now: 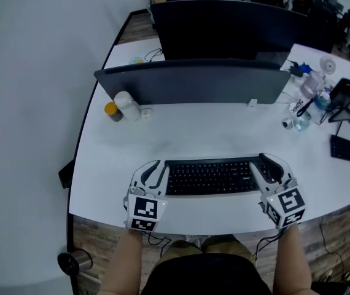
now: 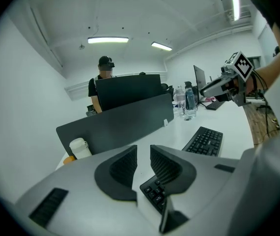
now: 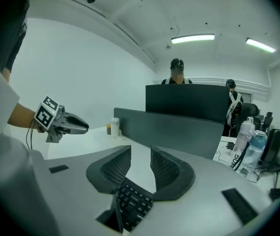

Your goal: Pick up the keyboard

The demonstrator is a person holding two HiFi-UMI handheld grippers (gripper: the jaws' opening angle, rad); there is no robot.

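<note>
Along the near edge of the white desk (image 1: 193,134), the black keyboard (image 1: 210,177) lay with its long axis running left to right. We had one gripper posted at each end: our left gripper (image 1: 153,172) at the left end and our right gripper (image 1: 270,168) at the right, neither nearer than the other. Both pairs of jaws stood narrowly parted and gripped nothing, each keyboard end lying just below the gap.

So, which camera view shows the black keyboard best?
The head view: almost the whole keyboard is seen there from above. The left gripper view shows only some keys below its jaws and the far end; the right gripper view shows just a few keys below its jaws.
</note>
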